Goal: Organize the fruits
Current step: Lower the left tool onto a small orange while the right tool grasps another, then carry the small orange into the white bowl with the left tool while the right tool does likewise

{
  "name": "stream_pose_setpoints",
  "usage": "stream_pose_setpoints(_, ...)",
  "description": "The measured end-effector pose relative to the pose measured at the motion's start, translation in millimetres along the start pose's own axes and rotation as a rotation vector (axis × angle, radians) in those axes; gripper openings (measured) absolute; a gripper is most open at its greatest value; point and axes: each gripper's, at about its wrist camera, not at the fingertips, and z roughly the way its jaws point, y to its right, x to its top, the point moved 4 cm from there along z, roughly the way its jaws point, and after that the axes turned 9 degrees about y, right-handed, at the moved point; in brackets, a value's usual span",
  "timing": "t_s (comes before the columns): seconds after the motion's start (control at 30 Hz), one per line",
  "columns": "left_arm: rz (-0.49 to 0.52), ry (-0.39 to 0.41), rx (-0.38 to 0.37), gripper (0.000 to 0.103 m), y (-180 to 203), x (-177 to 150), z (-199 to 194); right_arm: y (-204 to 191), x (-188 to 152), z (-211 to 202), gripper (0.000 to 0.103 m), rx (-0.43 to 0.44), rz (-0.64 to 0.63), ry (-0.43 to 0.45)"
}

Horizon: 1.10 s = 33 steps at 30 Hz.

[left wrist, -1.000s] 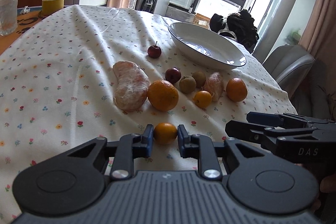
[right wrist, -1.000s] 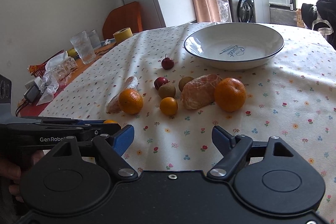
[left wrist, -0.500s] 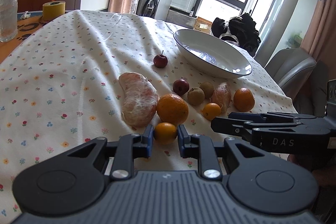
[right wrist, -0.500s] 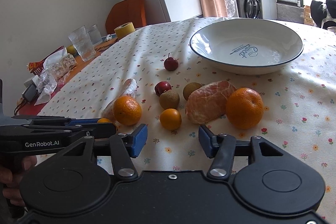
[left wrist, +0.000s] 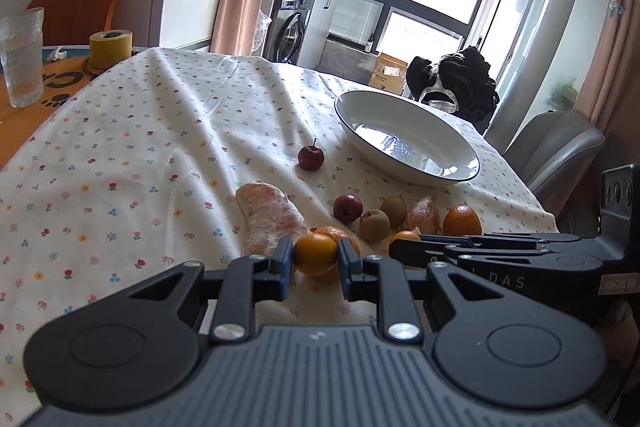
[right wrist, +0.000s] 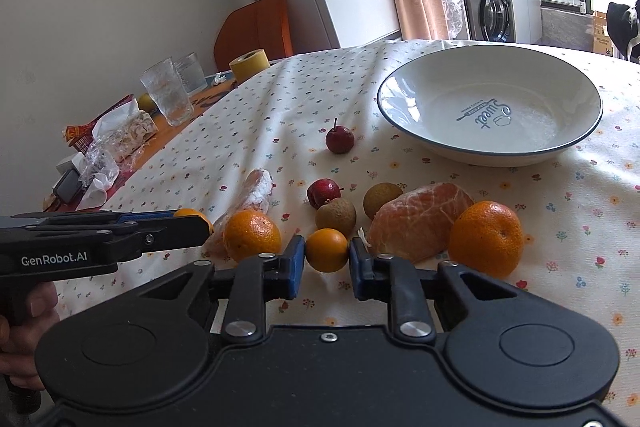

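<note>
My left hand-held gripper (left wrist: 315,259) pinches a small orange (left wrist: 315,253); the right (right wrist: 327,259) brackets another (right wrist: 327,250); bowl (right wrist: 490,154) ahead-right.

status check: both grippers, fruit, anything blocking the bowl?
Left gripper shut on a small orange, lifted. Right gripper jaws flank second small orange, contact unclear. Bowl empty, path clear.
</note>
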Motion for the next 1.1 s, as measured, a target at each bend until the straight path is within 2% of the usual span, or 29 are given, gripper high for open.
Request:
stream_pose_setpoints(0.43, 0.035, 0.026, -0.046, 0.022, 26.9, 17.4, 11.5, 14.9, 19.9, -28.6, 0.022, -0.036, 0.004, 0.071)
stream_pose_setpoints(1.1, 0.083, 0.017, -0.112, 0.022, 66.4, 55.4, 54.9, 55.0, 48.4, -41.4, 0.022, -0.103, 0.059, 0.141)
